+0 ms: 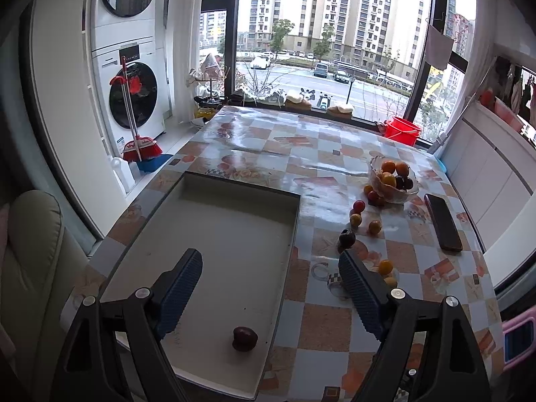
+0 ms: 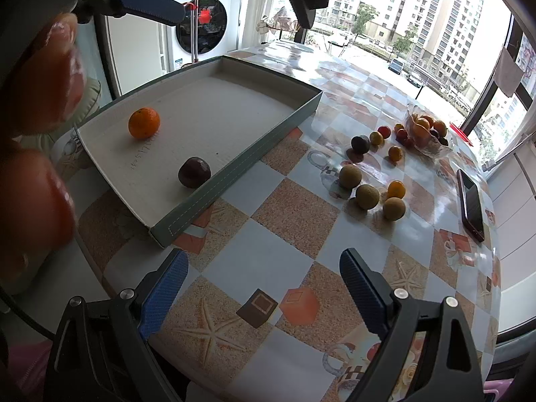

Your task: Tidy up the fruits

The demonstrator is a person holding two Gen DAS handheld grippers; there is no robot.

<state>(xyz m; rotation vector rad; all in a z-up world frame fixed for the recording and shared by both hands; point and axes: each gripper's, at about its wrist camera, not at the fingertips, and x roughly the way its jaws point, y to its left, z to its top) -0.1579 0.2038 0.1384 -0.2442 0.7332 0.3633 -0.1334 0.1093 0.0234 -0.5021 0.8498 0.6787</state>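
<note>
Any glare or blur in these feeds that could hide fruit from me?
Left wrist view: window glare washes the far half of the checkered glossy tablecloth; the dark purple plum in the shallow white cardboard tray stays sharp. Right wrist view: blurred fingers fill the left edge close to the lens; the orange mandarin in the tray reads clearly; fisheye bending curves the frame edges.

Handwritten digits, seemingly "1505" with more too faint to be made out, pencilled on the tray [image 2: 207, 114] floor, small brand lettering on the washing machine [image 2: 201, 16] panel, unreadable
</note>
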